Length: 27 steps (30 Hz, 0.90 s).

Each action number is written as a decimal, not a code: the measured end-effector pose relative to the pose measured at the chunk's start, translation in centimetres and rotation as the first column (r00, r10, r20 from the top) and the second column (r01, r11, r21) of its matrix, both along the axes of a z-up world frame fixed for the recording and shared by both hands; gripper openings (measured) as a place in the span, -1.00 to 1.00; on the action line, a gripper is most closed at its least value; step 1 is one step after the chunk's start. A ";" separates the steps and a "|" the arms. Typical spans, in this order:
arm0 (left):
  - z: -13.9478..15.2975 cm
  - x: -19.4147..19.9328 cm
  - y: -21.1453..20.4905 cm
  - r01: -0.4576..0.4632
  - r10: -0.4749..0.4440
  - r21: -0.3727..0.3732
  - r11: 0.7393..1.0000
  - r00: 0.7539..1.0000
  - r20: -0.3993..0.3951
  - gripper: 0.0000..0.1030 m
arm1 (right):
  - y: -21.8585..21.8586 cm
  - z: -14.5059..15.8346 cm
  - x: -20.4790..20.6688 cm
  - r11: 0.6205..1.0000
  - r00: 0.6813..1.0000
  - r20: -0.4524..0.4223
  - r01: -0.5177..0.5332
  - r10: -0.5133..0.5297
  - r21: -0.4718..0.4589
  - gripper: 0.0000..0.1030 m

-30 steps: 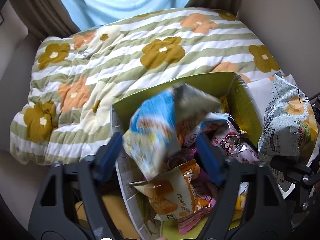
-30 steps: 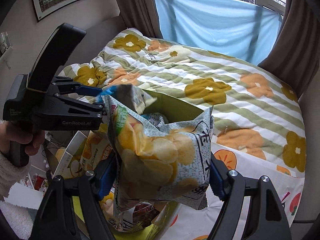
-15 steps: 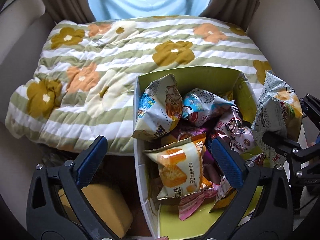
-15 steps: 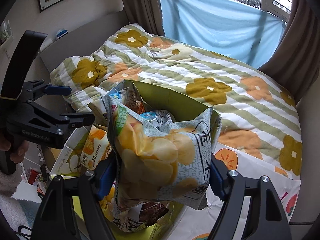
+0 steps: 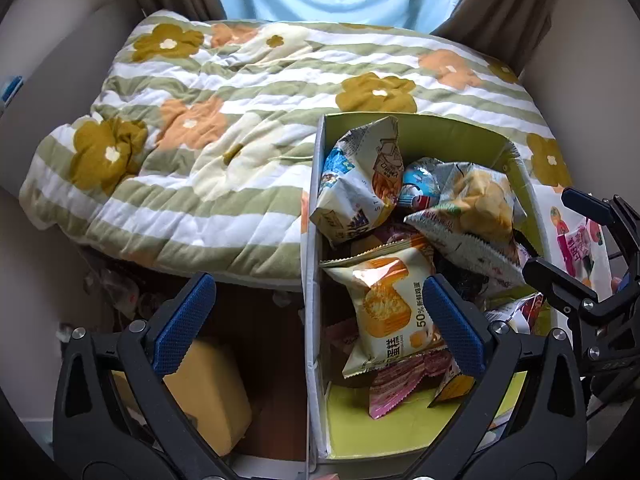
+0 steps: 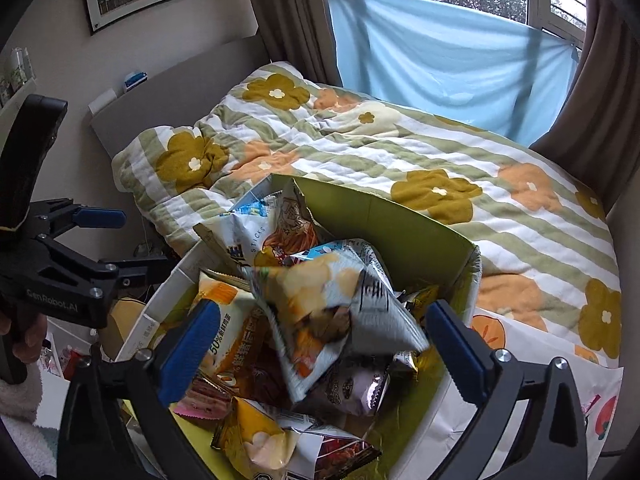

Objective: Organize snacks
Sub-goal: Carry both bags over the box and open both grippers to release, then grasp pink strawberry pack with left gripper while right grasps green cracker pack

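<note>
A green-lined cardboard box (image 5: 432, 126) (image 6: 384, 216) stands against the bed, full of snack bags. A grey potato chip bag (image 5: 472, 208) (image 6: 332, 308) lies tilted on top of the pile, blurred in the right wrist view. A blue-and-white sticks bag (image 5: 360, 184) (image 6: 264, 232) leans at the box's far left. A cream-and-orange cake pack (image 5: 388, 304) (image 6: 228, 336) lies near the front. My left gripper (image 5: 320, 320) is open and empty above the box's left wall. My right gripper (image 6: 324, 348) is open and empty just above the chip bag; it also shows in the left wrist view (image 5: 576, 248).
A bed with a flowered, green-striped quilt (image 5: 224, 148) (image 6: 400, 152) fills the space behind the box. A yellow block (image 5: 208, 392) sits on the floor left of the box. A white printed bag (image 5: 576, 236) lies right of it. A light blue sheet (image 6: 440, 52) hangs at the window.
My right gripper opened and let the chip bag drop onto the pile in the box. My left gripper, having released the blue-and-white bag earlier, drew back and left.
</note>
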<state>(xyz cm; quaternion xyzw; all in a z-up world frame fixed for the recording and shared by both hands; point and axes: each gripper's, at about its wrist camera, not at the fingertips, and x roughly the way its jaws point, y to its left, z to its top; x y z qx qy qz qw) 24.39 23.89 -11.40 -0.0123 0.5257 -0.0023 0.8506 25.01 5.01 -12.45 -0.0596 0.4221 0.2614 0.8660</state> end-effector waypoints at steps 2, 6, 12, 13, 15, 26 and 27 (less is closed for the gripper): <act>-0.1 -0.5 0.2 -0.006 0.006 -0.004 1.000 1.000 -0.001 0.99 | -0.1 -0.3 -0.4 1.000 1.000 -0.008 0.006 -0.006 -0.008 0.99; 0.3 -1.2 0.3 -0.012 0.012 -0.005 1.000 1.000 0.008 0.99 | -0.5 -0.2 -1.1 1.000 1.000 -0.023 0.015 -0.015 -0.008 0.99; 1.4 -1.5 -0.8 0.033 -0.032 -0.017 0.999 0.998 0.055 0.99 | -1.8 1.2 -2.3 0.996 0.997 -0.006 0.083 -0.083 0.008 0.99; 1.5 -1.6 -1.3 0.051 -0.050 -0.025 0.998 0.997 0.061 0.99 | -2.2 1.4 -2.6 0.995 0.995 -0.003 0.096 -0.096 0.011 0.99; 1.7 -1.6 -2.4 0.078 -0.076 -0.034 0.996 0.995 0.065 0.99 | -2.8 1.7 -3.1 0.991 0.991 0.011 0.136 -0.136 0.007 0.99; 3.5 -1.9 -15.3 0.257 -0.252 -0.043 0.965 0.962 0.106 0.99 | -12.5 3.2 -5.8 0.956 0.955 0.052 0.292 -0.293 0.026 0.99; 3.5 -2.0 -16.9 0.273 -0.268 -0.041 0.961 0.957 0.107 0.99 | -14.3 3.1 -6.1 0.952 0.951 0.055 0.304 -0.305 0.019 0.99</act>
